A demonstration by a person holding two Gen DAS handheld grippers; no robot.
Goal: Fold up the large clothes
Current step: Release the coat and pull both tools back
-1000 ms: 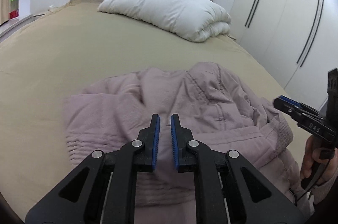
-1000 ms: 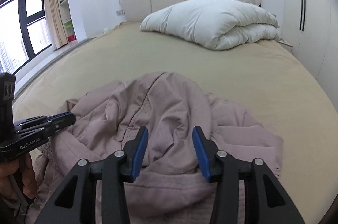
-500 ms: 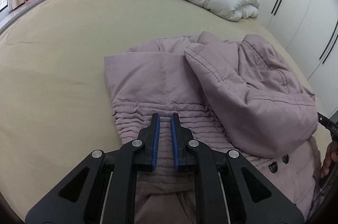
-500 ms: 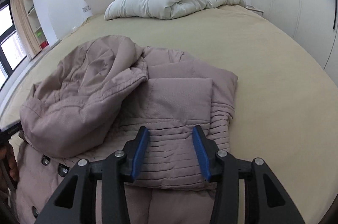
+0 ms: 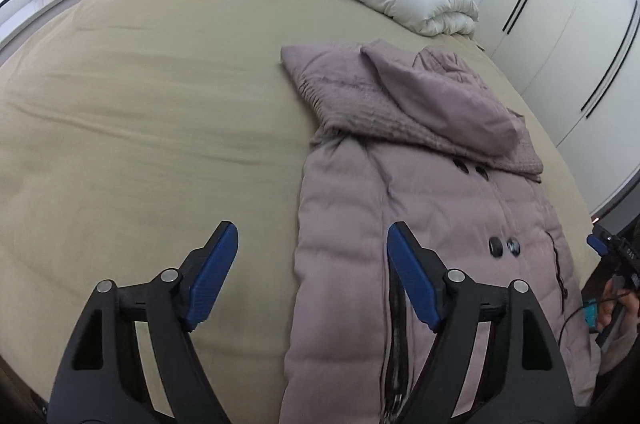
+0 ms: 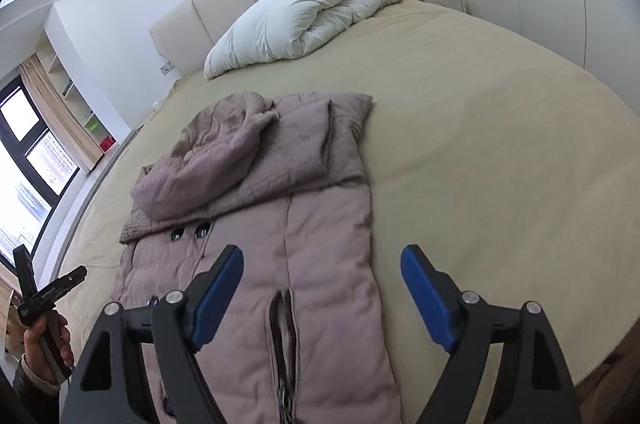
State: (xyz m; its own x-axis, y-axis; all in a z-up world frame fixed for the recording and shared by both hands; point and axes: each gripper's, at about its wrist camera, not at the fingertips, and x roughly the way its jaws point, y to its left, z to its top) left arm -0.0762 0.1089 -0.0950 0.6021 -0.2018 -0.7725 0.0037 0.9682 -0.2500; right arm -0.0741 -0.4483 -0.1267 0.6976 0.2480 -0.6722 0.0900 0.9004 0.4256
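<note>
Around the mauve padded coat (image 5: 420, 207), wide stretches of bare tan bedspread (image 5: 152, 127) are left on both of its long sides. Beyond the coat's folded upper end, a strip of bedspread is seen before the white duvet (image 6: 312, 11), by which the headboard end is blocked. Each long edge of the coat is straddled by spread jaws, with nothing gripped.

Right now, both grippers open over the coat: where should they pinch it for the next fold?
Probably the near hem of the pink coat, one corner per gripper. It lies flat and lengthwise, hood and sleeves already folded in at the far end, so the free near edge is easiest to lift. The left gripper comes in low at its outer edge; the right gripper does the same on its side.
</note>
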